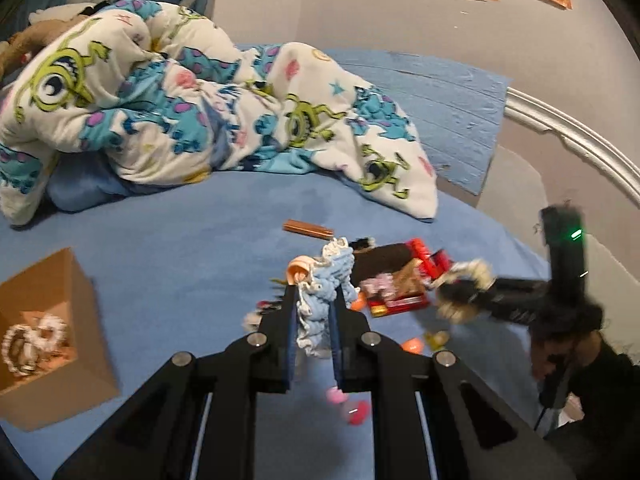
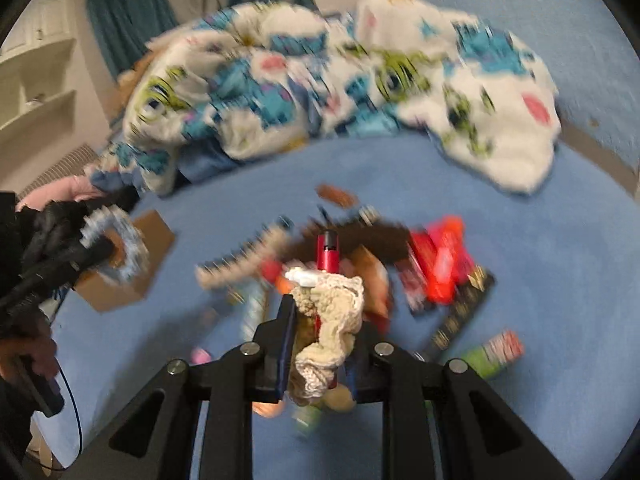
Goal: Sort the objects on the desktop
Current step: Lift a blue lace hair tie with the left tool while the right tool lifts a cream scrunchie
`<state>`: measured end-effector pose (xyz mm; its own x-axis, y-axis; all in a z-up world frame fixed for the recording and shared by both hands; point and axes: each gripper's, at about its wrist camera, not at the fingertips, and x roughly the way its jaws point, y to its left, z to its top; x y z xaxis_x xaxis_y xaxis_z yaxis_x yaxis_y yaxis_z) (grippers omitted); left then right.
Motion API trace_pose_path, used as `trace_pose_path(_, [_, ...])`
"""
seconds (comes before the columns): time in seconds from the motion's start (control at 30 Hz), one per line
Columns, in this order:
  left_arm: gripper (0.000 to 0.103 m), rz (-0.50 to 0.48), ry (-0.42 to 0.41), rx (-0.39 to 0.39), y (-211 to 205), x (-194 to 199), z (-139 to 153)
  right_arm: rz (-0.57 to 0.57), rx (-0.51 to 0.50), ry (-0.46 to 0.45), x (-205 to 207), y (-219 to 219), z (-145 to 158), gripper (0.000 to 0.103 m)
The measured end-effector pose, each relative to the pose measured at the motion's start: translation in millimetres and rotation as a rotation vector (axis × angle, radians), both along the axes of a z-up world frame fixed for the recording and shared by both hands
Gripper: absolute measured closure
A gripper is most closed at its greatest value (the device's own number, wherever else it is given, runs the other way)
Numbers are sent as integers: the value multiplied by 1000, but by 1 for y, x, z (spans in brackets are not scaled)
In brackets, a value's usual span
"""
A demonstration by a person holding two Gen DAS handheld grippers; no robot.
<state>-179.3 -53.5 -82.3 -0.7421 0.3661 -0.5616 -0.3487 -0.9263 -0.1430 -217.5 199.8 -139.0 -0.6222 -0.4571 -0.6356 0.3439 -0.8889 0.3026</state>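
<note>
My left gripper (image 1: 314, 300) is shut on a blue and white crocheted scrunchie (image 1: 328, 280) and holds it above the blue bed sheet. My right gripper (image 2: 326, 304) is shut on a cream crocheted scrunchie (image 2: 332, 320); it also shows in the left wrist view (image 1: 464, 292), blurred. A heap of small things lies between them: red snack packets (image 1: 400, 300), a red lipstick tube (image 2: 328, 250), a brown bar (image 1: 308, 229), a long comb-like clip (image 2: 240, 258). An open cardboard box (image 1: 48, 384) at left holds several scrunchies (image 1: 36, 340).
A crumpled cartoon-print blanket (image 1: 180, 100) fills the back of the bed. A green and red can (image 2: 496, 354) and a black packet (image 2: 464, 308) lie at right. Small pink and orange bits (image 1: 352, 412) lie near my left gripper. The bed's edge and a white rail (image 1: 580, 140) are at right.
</note>
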Motion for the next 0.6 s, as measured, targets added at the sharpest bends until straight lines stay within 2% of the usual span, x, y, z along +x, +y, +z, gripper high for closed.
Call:
trace_pose_path(0.1, [89, -27, -19, 20, 19, -4, -11, 9, 21, -80, -4, 9, -26, 76])
trace_pose_path(0.17, [89, -48, -29, 24, 31, -5, -18, 24, 21, -98, 1, 12, -31, 60])
trace_pose_path(0.2, [89, -55, -31, 30, 35, -5, -20, 30, 18, -91, 5, 14, -30, 57])
trace_pose_path(0.37, [89, -63, -41, 48, 44, -6, -24, 7, 1, -68, 10, 24, -20, 56])
trace_pose_path(0.4, [89, -64, -41, 49, 43, -5, -24, -3, -2, -65, 10, 26, -20, 59])
trace_pose_path(0.43, [89, -64, -39, 45, 43, -4, -23, -14, 2, -64, 10, 27, -20, 81])
trace_pose_path(0.47, [89, -65, -37, 45, 42, -3, -22, -25, 11, -68, 8, 28, -21, 93])
trace_pose_path(0.6, [89, -52, -33, 53, 34, -1, -20, -27, -3, -71, 3, 27, -21, 94])
